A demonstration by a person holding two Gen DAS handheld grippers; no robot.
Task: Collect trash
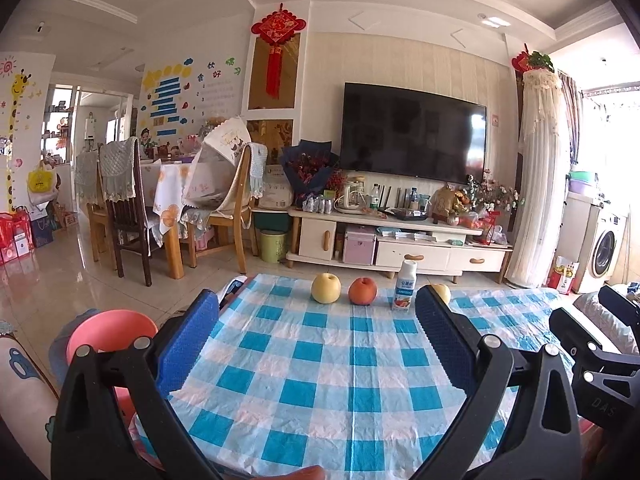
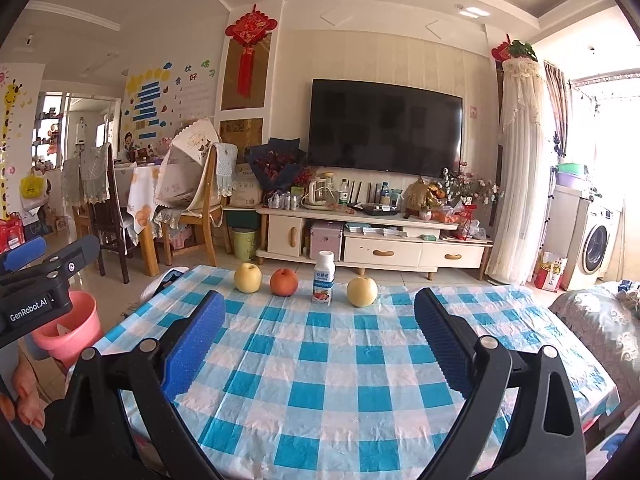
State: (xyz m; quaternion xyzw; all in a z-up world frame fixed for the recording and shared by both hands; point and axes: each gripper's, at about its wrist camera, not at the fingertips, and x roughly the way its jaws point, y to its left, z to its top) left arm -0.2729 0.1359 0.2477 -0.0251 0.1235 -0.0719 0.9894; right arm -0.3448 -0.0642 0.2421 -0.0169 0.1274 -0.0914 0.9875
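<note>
Since both grippers hover low over the near end of the blue-and-white checked plastic tablecloth (image 2: 340, 380), nothing's gripped: left gripper (image 1: 318, 316) and right gripper (image 2: 318, 316) both gape wide with nothing between the pads. The round pink plastic bin (image 2: 70, 330) stands on the floor off the table's left edge. Along the far edge there's a row: 2 yellow pears (image 2: 247, 277), 1 red-orange apple (image 2: 284, 281), and the small white drink bottle (image 2: 323, 283), upright between apple and right pear. That's probably the trash, though I can't tell if it's empty. I'd grip it mid-body, squarely, without bumping the fruit.
</note>
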